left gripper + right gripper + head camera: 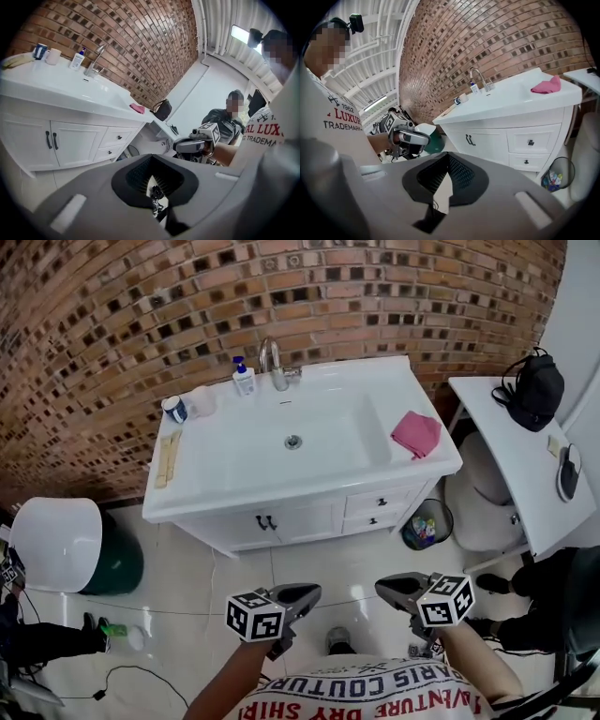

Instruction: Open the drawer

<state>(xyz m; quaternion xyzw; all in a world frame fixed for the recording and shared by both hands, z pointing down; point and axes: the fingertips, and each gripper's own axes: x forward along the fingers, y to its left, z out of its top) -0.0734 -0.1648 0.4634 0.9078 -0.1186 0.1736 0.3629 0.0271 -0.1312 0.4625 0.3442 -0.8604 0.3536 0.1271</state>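
A white vanity point(187, 507) stands against the brick wall. Its two small drawers, upper point(380, 502) and lower point(373, 519), sit at the front right, both closed, each with a dark knob. In the right gripper view the upper drawer point(530, 142) and the lower drawer point(526, 162) are ahead and to the right. In the left gripper view the upper drawer point(118, 137) lies left of centre. My left gripper point(314, 591) and right gripper point(382, 585) hang side by side over the floor, well short of the vanity. Both are shut and hold nothing.
A pink cloth point(415, 433), a soap bottle point(244, 379), a faucet point(274, 364) and cups point(175, 409) are on the vanity top. A waste basket point(427, 524) stands right of the drawers, beside a white table with a black bag point(534, 390). A white-lidded bin point(54, 542) stands at the left.
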